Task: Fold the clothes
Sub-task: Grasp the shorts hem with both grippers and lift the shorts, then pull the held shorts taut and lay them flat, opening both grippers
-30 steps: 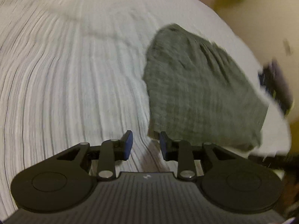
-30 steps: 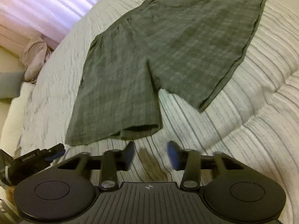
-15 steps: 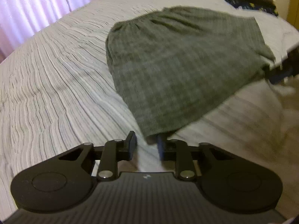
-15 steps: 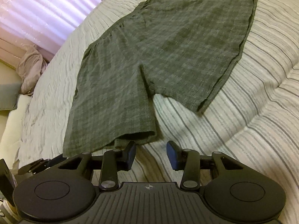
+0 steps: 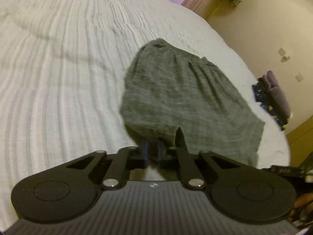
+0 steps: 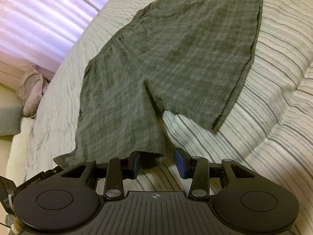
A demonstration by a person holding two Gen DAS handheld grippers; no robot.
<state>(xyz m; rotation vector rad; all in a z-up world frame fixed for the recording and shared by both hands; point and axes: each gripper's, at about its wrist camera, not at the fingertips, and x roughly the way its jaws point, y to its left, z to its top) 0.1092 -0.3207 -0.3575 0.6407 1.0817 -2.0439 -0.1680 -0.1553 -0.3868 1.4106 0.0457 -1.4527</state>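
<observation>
Dim warm room light, pale glow off the curtains, motion blur, fisheye bending at the edges

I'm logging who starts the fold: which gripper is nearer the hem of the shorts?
Left. The left gripper has its fingers closed around the hem of the shorts. The right gripper is open, its left finger at another leg hem.

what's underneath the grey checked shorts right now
The grey checked shorts lie spread on a striped white bedcover, which shows all round them. Whatever sits directly beneath the fabric is covered. The left gripper pinches one leg hem; the right gripper is open.
</observation>
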